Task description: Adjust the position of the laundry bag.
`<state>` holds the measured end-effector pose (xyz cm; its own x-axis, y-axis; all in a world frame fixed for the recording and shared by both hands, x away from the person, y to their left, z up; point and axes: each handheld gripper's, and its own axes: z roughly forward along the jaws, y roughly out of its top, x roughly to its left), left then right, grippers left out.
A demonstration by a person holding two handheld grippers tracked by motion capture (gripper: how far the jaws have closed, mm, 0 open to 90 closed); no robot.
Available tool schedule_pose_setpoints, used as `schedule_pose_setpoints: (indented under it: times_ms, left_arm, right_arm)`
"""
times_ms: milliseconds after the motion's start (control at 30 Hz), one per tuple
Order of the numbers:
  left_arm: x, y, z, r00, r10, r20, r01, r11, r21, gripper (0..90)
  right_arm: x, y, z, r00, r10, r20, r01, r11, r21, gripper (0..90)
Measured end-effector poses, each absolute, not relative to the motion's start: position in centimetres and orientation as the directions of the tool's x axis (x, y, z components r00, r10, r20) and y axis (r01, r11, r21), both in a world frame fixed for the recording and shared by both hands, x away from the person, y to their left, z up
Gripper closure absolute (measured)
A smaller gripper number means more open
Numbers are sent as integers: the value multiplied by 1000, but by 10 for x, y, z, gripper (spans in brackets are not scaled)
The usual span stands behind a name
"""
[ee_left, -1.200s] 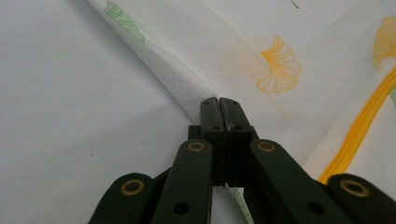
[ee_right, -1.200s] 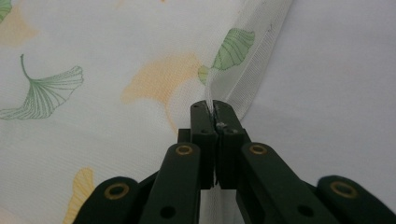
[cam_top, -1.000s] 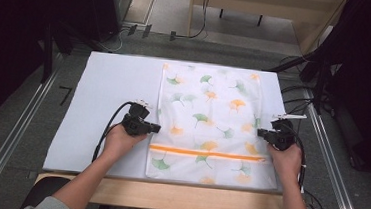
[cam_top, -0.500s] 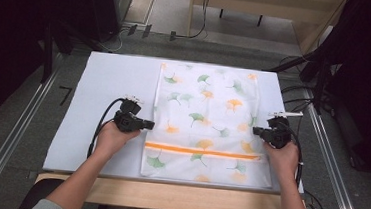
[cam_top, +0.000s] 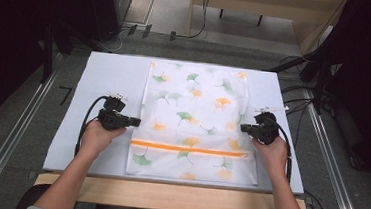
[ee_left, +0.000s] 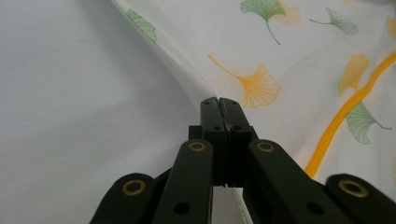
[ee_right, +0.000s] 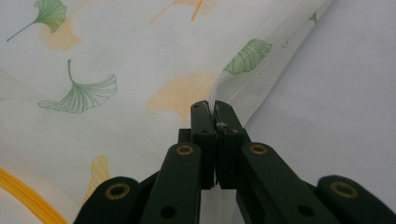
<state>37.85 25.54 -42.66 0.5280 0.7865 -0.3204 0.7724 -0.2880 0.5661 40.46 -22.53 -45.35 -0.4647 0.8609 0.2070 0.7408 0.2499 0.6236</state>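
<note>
The white mesh laundry bag printed with green and orange ginkgo leaves [cam_top: 195,118] lies flat between both tools, its long axis running away from the person, the left gripper [ee_left: 219,101] clenched on its left edge and the right gripper [ee_right: 214,108] pinching the opposite edge.

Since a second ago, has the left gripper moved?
Yes. The left gripper, shut on the mesh bag, has moved left and away from the table's near edge.

Black tongs [ee_left: 219,103] pinched together on the edge of a leaf-printed mesh bag [ee_left: 299,60] lying on a white counter [ee_left: 70,116].
</note>
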Motion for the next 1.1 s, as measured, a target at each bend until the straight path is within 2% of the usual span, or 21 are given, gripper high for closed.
schedule_pose_setpoints:
  times_ms: [700, 900, 1100]
  left_arm:
    - [371, 301, -420, 440, 849, -291, 798, -222, 559, 900]
    - [372, 304, -423, 434, 838, -331, 810, -202, 550, 897]
    - [370, 300, -421, 472, 814, -340, 793, -222, 567, 641]
  right_arm:
    - [411, -184, -449, -553, 799, 238, 710, 301, 637, 900]
    - [412, -180, -452, -559, 799, 221, 709, 323, 627, 866]
    - [410, -190, -446, -553, 797, 243, 708, 296, 641, 648]
